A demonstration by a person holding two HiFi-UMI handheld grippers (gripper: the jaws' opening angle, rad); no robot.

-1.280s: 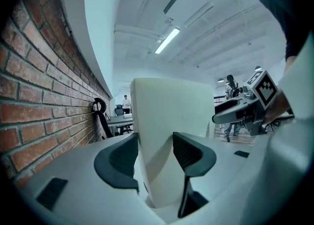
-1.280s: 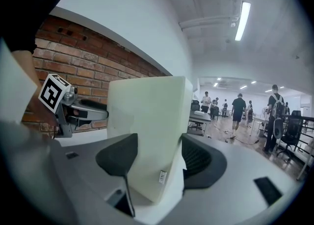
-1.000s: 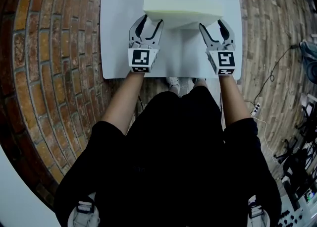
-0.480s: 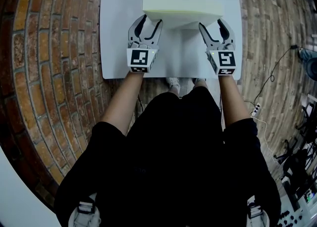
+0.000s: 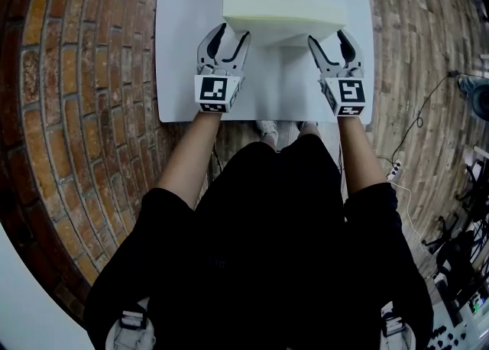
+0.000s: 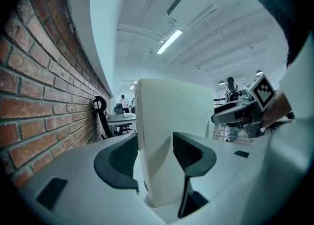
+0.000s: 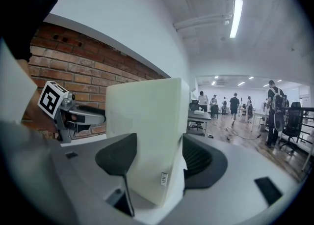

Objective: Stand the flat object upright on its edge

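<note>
Foam slab (image 5: 283, 6), upper centre, is pinched at its ends by left gripper (image 5: 231, 31) & right gripper (image 5: 328, 35); w/ uneven release it could be toppled flat onto table (image 5: 176, 50).

One foam slab (image 5: 283, 6). One white table (image 5: 179, 50). Two grippers, the left gripper (image 5: 233, 31) and the right gripper (image 5: 328, 35), each with two jaws and one marker cube (image 5: 215, 90). One person (image 5: 267, 249) in black, two bare forearms (image 5: 191, 153). Several distant people (image 7: 234, 105) in the room, too small to count surely.
</note>
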